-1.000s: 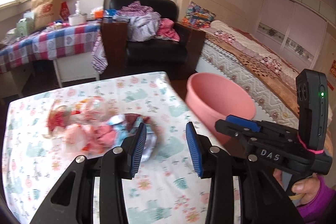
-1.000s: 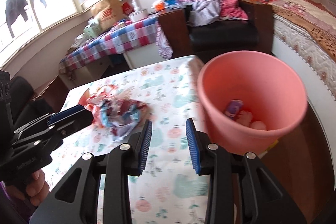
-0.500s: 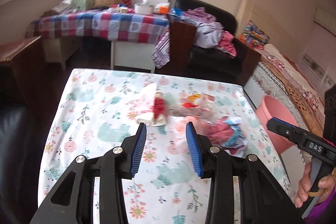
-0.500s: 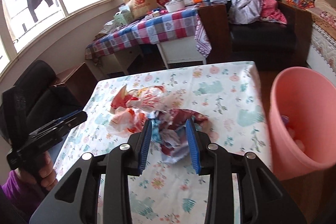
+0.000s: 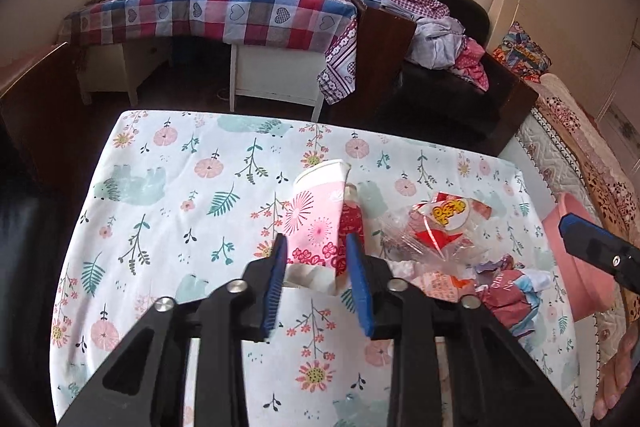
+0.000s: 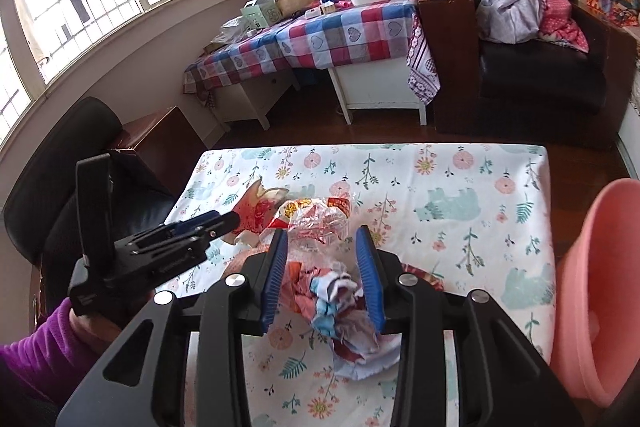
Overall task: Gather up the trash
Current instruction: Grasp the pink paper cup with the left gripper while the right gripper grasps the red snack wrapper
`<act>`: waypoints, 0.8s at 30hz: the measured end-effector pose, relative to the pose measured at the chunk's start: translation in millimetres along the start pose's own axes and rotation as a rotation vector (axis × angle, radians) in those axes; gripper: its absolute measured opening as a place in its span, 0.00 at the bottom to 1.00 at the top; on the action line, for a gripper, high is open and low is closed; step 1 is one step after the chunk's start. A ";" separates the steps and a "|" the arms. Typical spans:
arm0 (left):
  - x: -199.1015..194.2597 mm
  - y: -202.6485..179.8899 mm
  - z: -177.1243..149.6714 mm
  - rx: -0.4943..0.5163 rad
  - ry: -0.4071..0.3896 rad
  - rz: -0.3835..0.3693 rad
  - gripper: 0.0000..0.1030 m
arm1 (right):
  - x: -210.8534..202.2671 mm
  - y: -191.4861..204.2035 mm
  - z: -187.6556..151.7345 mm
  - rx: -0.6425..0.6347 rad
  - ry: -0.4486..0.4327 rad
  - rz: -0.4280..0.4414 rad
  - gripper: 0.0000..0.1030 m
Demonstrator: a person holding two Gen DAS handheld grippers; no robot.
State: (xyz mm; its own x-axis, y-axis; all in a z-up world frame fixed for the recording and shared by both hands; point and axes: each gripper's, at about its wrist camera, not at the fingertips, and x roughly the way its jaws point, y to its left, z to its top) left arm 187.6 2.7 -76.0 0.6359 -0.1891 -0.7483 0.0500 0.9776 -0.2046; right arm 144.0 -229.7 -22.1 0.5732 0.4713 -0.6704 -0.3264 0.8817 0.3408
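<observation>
A flattened pink-and-white paper cup [image 5: 318, 211] lies on the floral tablecloth [image 5: 180, 195]. My left gripper [image 5: 316, 247] is open, its blue pads either side of the cup's near end. Beside the cup lie a clear plastic wrapper with red and yellow print [image 5: 436, 223] and a crumpled red, blue and white wrapper [image 5: 508, 295]. In the right wrist view my right gripper [image 6: 322, 241] is open, with the crumpled wrapper [image 6: 340, 291] between its fingers and the clear wrapper [image 6: 320, 219] just beyond. The pink bin [image 6: 600, 291] stands off the table's right edge.
Beyond the table stand a checked-cloth table [image 5: 216, 15] with a paper bag and boxes, a black armchair [image 6: 540, 59] piled with clothes, and a bed [image 5: 580, 147] at the right. A black chair [image 6: 52, 163] stands left of the table.
Both grippers have swung left from the pink bin and closed in on the trash. The left now frames the paper cup; the right now frames the crumpled wrapper.
</observation>
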 end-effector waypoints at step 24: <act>-50.0 40.4 -17.4 -0.106 -0.075 -0.059 0.12 | 115.5 -16.8 21.0 0.135 0.336 0.039 0.47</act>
State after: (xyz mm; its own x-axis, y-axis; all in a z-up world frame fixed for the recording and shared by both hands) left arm 144.4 50.1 -57.9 0.6901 -0.2351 -0.6845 0.0100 0.9488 -0.3157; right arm 231.5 -189.6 -91.4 0.2758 0.4903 -0.8268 -0.2281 0.8690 0.4392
